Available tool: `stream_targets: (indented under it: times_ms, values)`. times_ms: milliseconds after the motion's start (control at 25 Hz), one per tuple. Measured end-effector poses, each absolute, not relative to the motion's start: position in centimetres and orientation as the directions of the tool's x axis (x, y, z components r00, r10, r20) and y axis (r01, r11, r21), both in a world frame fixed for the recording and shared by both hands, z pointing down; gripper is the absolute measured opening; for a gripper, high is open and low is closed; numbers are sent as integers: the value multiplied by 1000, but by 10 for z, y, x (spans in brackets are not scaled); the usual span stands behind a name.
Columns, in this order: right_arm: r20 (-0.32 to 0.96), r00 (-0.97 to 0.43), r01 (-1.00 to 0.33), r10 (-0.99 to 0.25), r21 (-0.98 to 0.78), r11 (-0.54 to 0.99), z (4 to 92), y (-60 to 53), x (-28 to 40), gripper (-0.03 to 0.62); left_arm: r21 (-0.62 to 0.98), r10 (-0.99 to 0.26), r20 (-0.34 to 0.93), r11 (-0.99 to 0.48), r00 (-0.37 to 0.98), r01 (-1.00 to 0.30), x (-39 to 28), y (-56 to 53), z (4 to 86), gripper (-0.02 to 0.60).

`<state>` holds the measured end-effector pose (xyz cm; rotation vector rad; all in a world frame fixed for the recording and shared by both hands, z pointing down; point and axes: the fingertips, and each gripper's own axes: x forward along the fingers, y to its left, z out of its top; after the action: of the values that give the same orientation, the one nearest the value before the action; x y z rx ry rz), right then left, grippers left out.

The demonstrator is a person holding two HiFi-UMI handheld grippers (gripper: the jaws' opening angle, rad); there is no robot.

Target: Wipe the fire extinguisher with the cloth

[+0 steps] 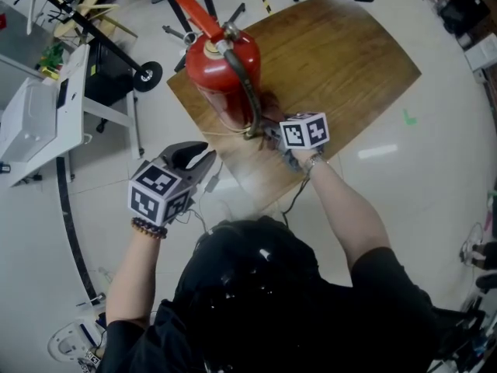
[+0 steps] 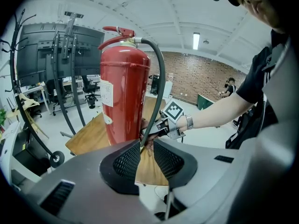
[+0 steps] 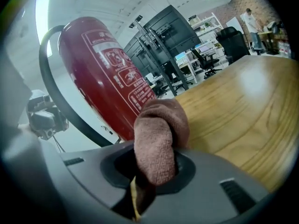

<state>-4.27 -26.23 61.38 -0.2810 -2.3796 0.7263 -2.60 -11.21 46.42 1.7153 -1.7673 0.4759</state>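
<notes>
A red extinguisher (image 1: 221, 72) stands upright near one corner of a wooden desk (image 1: 334, 61), its black hose (image 1: 247, 92) hanging down its side. A person, seen from above, holds tongs in each hand. The right tongs (image 1: 272, 134) are low by the extinguisher's base, clenched on a bunched brown cloth (image 3: 159, 139). The cloth sits just beside the lower red body, though no view shows whether it touches. The left tongs (image 1: 194, 158) hover off the desk's edge, aimed at the extinguisher with jaws apart and nothing gripped (the hose is seen through the gap, farther off).

As for progress, the cloth is in hand and brought to the cylinder, so wiping looks to be at its start or under way near the bottom. No view shows which surfaces are already clean. The upper body, handle and far side probably remain to be done.
</notes>
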Motion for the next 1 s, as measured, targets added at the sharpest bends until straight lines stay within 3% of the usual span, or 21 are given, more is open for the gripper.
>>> stream_targets:
  times_ms: [520,1000]
  values:
    - [598,-717,-17,358,-529,849,646,-261,-41,66,167,-752,659,135,9,-977,-20,-115,471,75]
    - [494,-801,91,337,-456,885,549,-286,-29,66,167,-771,636,169,-25,-971,-12,-130,470,75]
